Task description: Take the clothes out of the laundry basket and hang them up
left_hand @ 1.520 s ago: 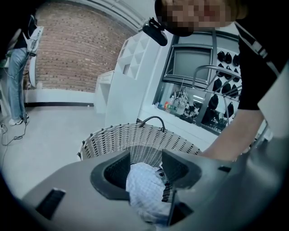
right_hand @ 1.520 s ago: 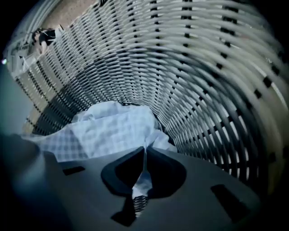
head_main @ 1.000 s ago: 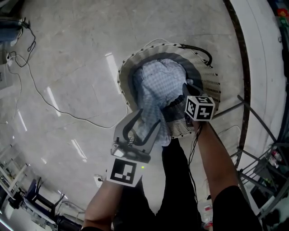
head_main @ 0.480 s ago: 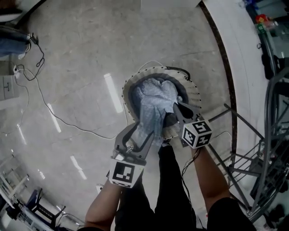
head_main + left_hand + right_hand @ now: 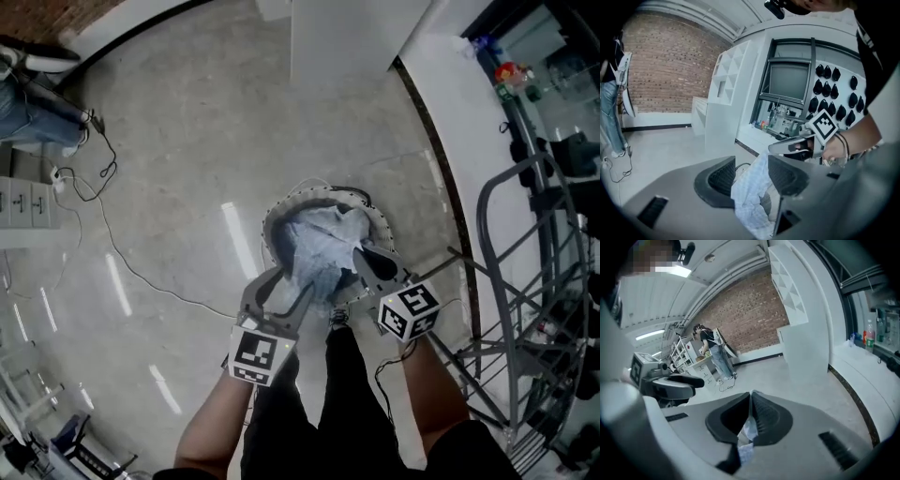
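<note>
A round wicker laundry basket (image 5: 277, 217) stands on the floor below me. A light blue checked garment (image 5: 317, 251) rises out of it. My right gripper (image 5: 362, 251) is shut on a fold of that garment (image 5: 746, 433), which shows pinched between the closed pads in the right gripper view. My left gripper (image 5: 290, 281) is just left of it, jaws apart, with the cloth (image 5: 750, 191) hanging loosely between them. In the left gripper view the right gripper (image 5: 772, 149) sits close ahead. The left gripper (image 5: 699, 380) also shows at the left of the right gripper view.
A metal rack (image 5: 525, 272) stands at the right, close to the basket. A cable (image 5: 122, 267) trails across the shiny floor at the left. A white column (image 5: 347, 37) is at the back. A person in jeans (image 5: 711, 355) stands far off by a brick wall.
Both grippers and the garment have risen away from the floor; the basket looks smaller and farther below. The cloth is drawn up out of the basket, still pinched by the right gripper.
</note>
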Tool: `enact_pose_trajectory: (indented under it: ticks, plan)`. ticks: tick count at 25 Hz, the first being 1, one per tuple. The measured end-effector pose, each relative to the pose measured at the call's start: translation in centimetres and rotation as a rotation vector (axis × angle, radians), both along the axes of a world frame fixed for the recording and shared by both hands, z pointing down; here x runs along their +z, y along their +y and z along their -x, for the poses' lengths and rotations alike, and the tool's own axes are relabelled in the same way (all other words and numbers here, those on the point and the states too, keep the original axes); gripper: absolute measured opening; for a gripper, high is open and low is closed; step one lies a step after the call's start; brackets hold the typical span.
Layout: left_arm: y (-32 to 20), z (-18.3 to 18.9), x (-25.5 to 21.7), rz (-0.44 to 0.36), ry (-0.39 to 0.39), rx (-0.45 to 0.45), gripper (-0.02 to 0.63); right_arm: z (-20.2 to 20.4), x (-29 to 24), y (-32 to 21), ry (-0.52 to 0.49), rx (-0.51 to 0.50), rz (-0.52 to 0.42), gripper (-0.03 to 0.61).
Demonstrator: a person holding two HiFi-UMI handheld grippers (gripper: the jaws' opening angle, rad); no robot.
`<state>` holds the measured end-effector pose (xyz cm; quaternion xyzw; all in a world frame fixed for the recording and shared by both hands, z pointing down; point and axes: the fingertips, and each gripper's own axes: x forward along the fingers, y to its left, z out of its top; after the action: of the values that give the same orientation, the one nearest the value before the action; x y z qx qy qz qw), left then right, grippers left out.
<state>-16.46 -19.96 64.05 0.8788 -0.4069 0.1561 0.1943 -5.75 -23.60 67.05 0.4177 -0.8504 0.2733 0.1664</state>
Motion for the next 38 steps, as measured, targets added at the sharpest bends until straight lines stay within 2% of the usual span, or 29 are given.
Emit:
enact_pose_trajectory:
  ticks: [8, 14, 19, 21, 23, 26, 28, 30, 33, 36, 38]
  plan:
    - [-1.6, -0.1, -8.2, -0.051, -0.016, -0.009, 0.192, 0.3, -15.8, 0.3, -0.015, -0.215, -0.203, 0.016]
    - [-1.4, -0.7, -13.2, -0.076, -0.019, 0.025, 0.187, 0.5, -25.9, 2.7, -0.039, -0.293, -0.342, 0.016]
    - [-1.5, -1.8, -16.4, -0.057, 0.000, 0.087, 0.187, 0.1, -32.7, 4.1, -0.039, -0.327, -0.453, 0.015]
    - [-1.5, -2.4, -17.5, -0.048, 0.021, 0.119, 0.189, 0.1, -34.8, 4.7, -0.041, -0.354, -0.485, 0.015]
    - [-0.7, -3.6, -18.3, -0.039, 0.027, 0.192, 0.207, 0.1, -36.6, 5.5, -0.043, -0.380, -0.510, 0.015]
    - [0.9, -5.2, -18.7, -0.049, -0.016, 0.293, 0.239, 0.2, -39.1, 6.1, -0.047, -0.405, -0.545, 0.015]
    - [0.8, -5.8, -19.1, -0.065, -0.022, 0.292, 0.241, 0.3, -40.4, 6.5, -0.053, -0.426, -0.567, 0.015]
    - [0.1, -6.2, -19.5, -0.061, 0.006, 0.265, 0.241, 0.2, -41.4, 6.8, -0.066, -0.446, -0.582, 0.015]
    - [-0.5, -6.9, -19.6, -0.029, 0.042, 0.275, 0.239, 0.3, -42.7, 7.6, -0.095, -0.481, -0.577, 0.015]
    - [-0.1, -8.4, -19.6, 0.051, 0.075, 0.379, 0.239, -0.1, -43.4, 7.5, -0.079, -0.520, -0.580, 0.015]
    - [0.2, -9.0, -19.9, 0.077, 0.088, 0.415, 0.239, -0.6, -43.6, 7.1, -0.069, -0.524, -0.583, 0.015]
